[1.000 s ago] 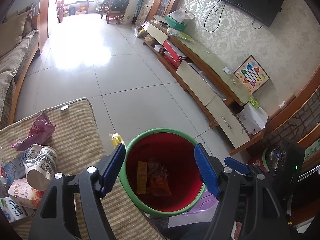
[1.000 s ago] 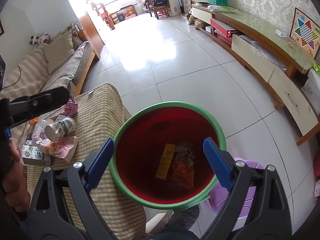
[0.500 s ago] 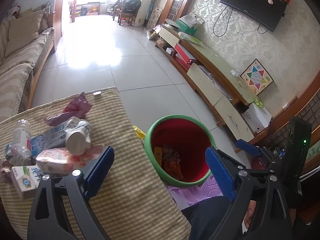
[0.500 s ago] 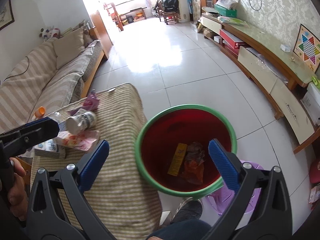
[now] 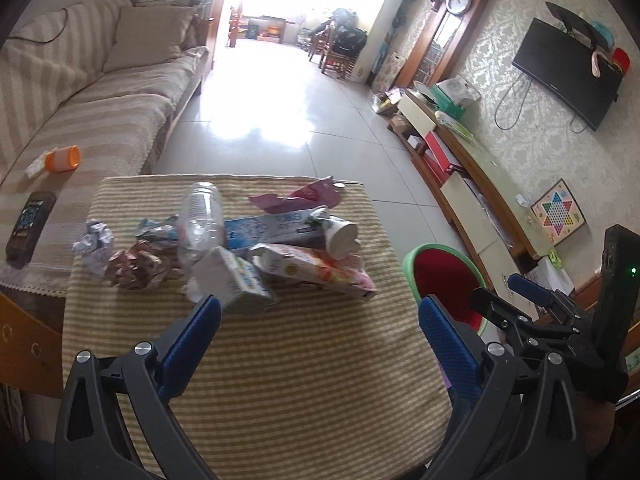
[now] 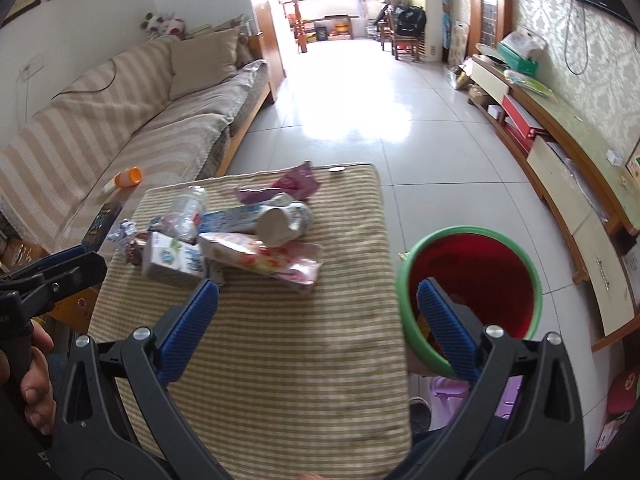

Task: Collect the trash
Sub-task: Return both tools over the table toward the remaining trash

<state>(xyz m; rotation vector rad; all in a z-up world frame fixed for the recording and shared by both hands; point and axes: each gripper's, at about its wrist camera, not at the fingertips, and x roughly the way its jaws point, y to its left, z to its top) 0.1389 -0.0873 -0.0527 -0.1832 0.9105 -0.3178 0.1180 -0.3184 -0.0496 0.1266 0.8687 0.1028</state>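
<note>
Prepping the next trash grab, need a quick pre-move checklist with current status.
1. Left gripper open and holding nothing: ok.
2. Right gripper open and holding nothing: ok.
3. Trash pile still on the striped table: ok.
4. Nearest piece, the milk carton, unobstructed from the front: ok.
5. Red bin upright beside the table, mouth open: ok.
6. Room left in the bin: cannot tell.
</note>
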